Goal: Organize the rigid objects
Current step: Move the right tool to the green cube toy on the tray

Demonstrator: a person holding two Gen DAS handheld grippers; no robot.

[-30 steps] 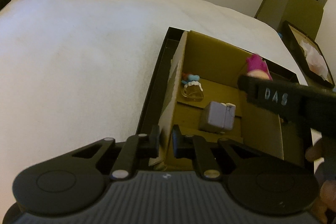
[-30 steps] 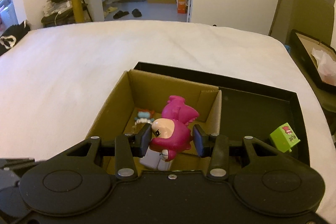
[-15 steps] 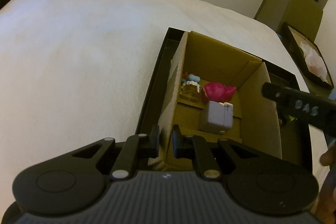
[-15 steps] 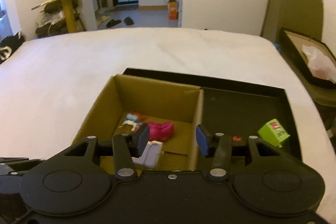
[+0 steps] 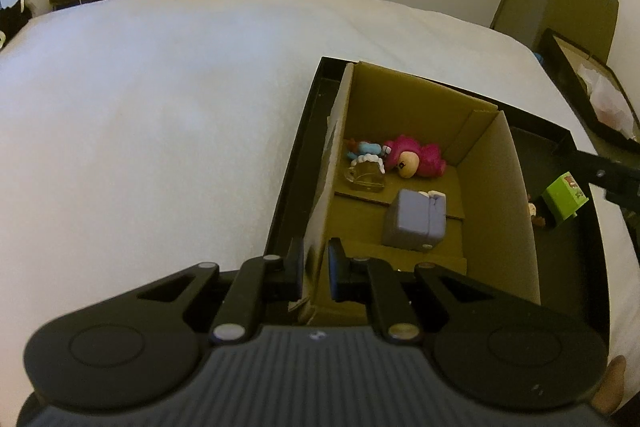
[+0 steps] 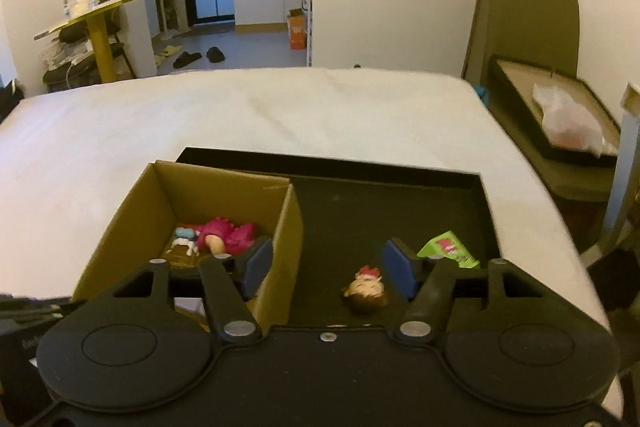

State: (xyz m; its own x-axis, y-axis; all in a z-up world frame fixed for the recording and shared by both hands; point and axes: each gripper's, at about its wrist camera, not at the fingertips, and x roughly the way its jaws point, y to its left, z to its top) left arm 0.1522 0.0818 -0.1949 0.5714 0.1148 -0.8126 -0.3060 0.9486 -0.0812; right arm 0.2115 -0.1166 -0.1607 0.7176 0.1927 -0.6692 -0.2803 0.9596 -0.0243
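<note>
1. Left gripper point(image 5: 314, 277) clenching the near left wall of the cardboard box point(image 5: 494, 195), one finger outside the wall and one inside, holding the box in place.
2. Right gripper point(image 6: 327, 267) spreading its jaws, nothing between the blue pads point(image 6: 258, 265); hovering over the box's right wall and the open floor of the black tray point(image 6: 486, 203).
3. Lying on its side on the box floor, toward the far end: pink plush-looking figure point(image 5: 414, 159), released and free of both grippers.
4. Touching the pink figure on its left: small blue-and-red toy point(image 5: 362, 148) and a clear piece with a white scalloped top point(image 5: 366, 173).
5. Sitting nearer in the box, apart from those: lavender block-shaped toy point(image 5: 416, 219).
6. Resting on the tray floor right of the box, just below the right gripper: small brown-haired doll head with a red bow point(image 6: 366, 289).
7. Standing tilted just beyond the right pad: green cube with a red print point(image 6: 448, 250).
8. Carrying box and tray alike: white bed surface point(image 5: 160, 131); box sitting in the left part of the tray.
9. Showing at the lower right edge of the left wrist view: part of a person's hand point(image 5: 610, 381).
</note>
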